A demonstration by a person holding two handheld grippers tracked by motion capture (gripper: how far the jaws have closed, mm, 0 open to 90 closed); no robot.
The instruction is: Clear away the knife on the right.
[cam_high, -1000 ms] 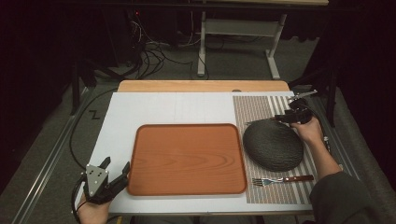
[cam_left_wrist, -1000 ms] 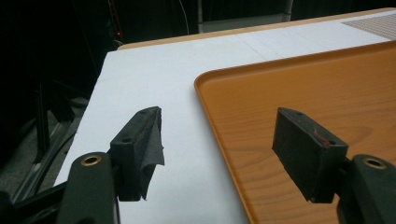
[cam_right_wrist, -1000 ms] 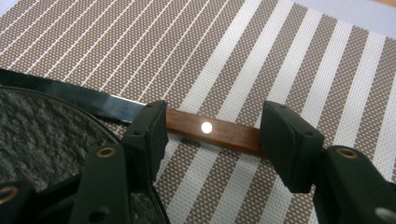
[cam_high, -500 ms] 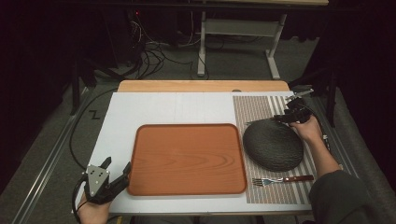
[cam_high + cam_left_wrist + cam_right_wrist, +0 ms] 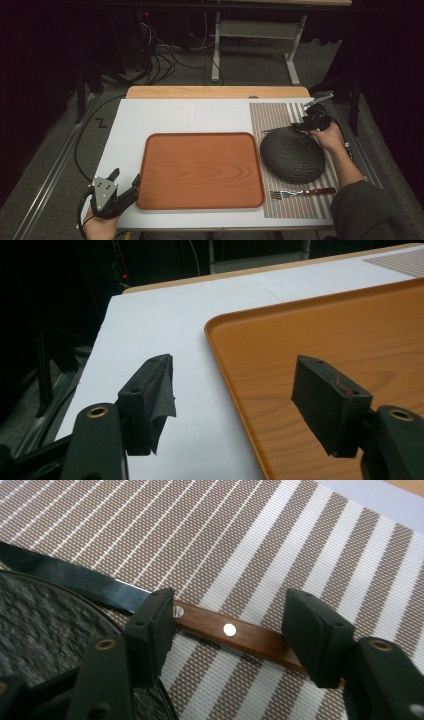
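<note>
A knife with a riveted wooden handle lies on the striped placemat. Its dark blade rests over the far rim of a dark textured plate. My right gripper hangs just over the handle. Its jaws have just been opening, and the handle runs across the gap beneath them with neither pad pressing on it. My left gripper stands open and empty at the table's front left, by the front left corner of the orange-brown wooden tray. In the left gripper view that corner of the tray lies between its jaws.
A fork with a wooden handle lies on the placemat in front of the plate. The tray holds nothing. White tabletop stretches behind and left of the tray. Cables and a metal stand are on the floor beyond.
</note>
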